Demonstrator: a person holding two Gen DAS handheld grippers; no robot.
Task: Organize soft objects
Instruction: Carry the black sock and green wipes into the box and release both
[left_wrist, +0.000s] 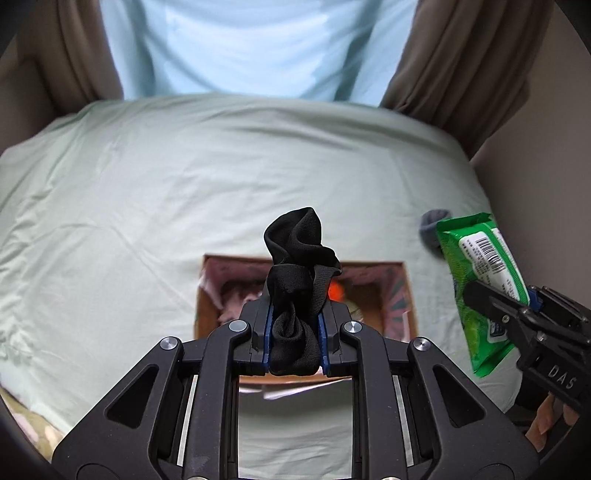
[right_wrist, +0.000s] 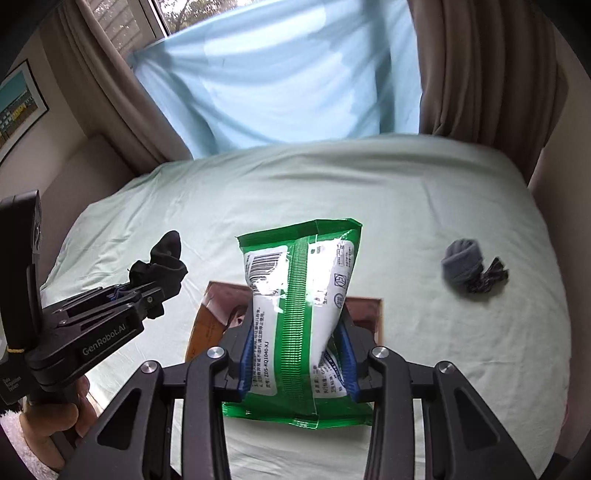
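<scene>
Left claw (left_wrist: 294, 332) clamped on a bunched black sock (left_wrist: 295, 280); the sock's free end sticks out past the blue pads and hides part of what lies beyond it. Directly beyond and below: an open cardboard box (left_wrist: 400, 295) sitting on the bed (left_wrist: 147, 184), nearer its near edge than its far edge. Inside the box, pink material and something orange, mostly hidden by the sock.

Right claw (right_wrist: 295, 354) narrowed onto a green-and-white packet of wipes (right_wrist: 299, 314), barcode side towards the camera, pads pressing both flanks so the pack pinches in at the waist. The packet blocks most of the box in the right wrist view.

On the pale green sheet towards the bed's right edge: a rolled grey sock (right_wrist: 461, 264) touching a small dark patterned bundle (right_wrist: 489, 277), well apart from the box.

Beyond the bed's far edge: brown curtains (right_wrist: 480, 66) flanking a light blue cloth (right_wrist: 277, 81).
</scene>
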